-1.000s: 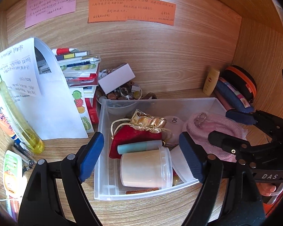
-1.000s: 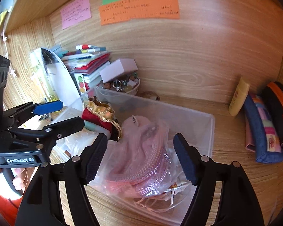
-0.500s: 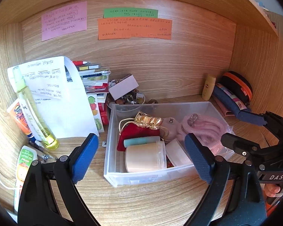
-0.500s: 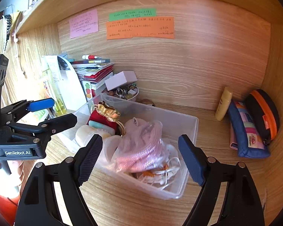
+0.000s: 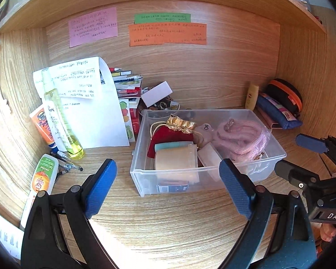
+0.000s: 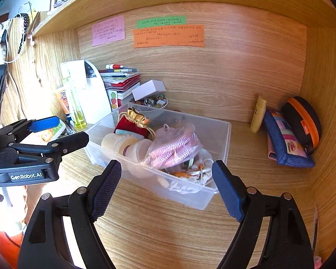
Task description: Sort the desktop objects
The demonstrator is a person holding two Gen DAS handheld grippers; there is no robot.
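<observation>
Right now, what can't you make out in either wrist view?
- Sticky notes: handwriting too small to read in both views.
- Clear bin bottom layer: covered by the cream jar and pink knit bundle.
- Small bowl of trinkets: partly behind the white box; items too small to identify.
- Book stack: mostly hidden by the white paper, left view.

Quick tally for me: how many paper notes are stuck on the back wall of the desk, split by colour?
Pink note: 1
Green note: 1
Orange note: 1, though it may be two overlapping sheets; I cannot tell.
Total: 3
</observation>
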